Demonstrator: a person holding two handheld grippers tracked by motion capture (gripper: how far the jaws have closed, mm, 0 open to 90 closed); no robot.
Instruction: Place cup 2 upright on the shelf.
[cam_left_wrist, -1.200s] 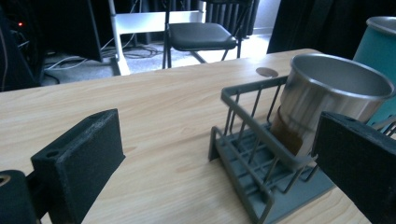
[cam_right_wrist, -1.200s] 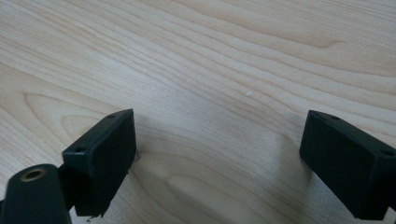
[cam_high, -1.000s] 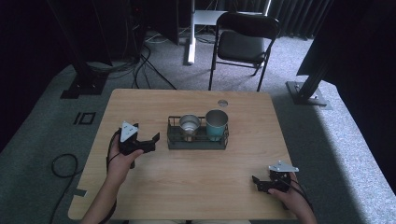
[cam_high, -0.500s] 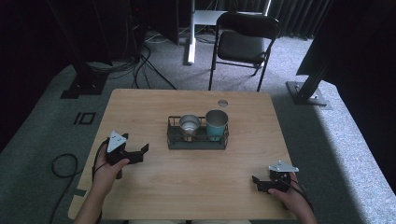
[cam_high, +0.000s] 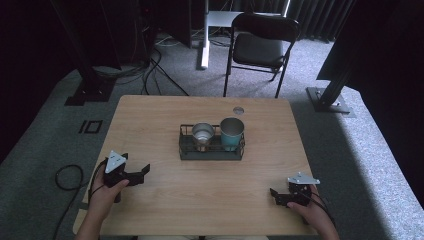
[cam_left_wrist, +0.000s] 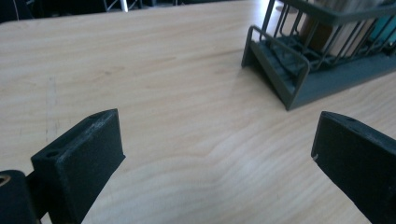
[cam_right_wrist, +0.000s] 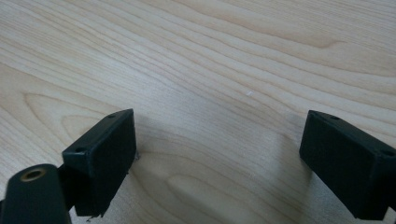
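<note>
Withdrawn from one rack (cam_high: 212, 150) holding two cups (cam_high: 203, 133), left hand-held gripper (cam_high: 141, 173) gapes empty.

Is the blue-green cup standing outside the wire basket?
No, the teal cup stands inside the wire basket, right beside the metal cup.

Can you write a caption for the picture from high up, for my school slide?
Two open grippers, left and right, rest apart from a wire rack holding a steel cup and teal cup.
</note>
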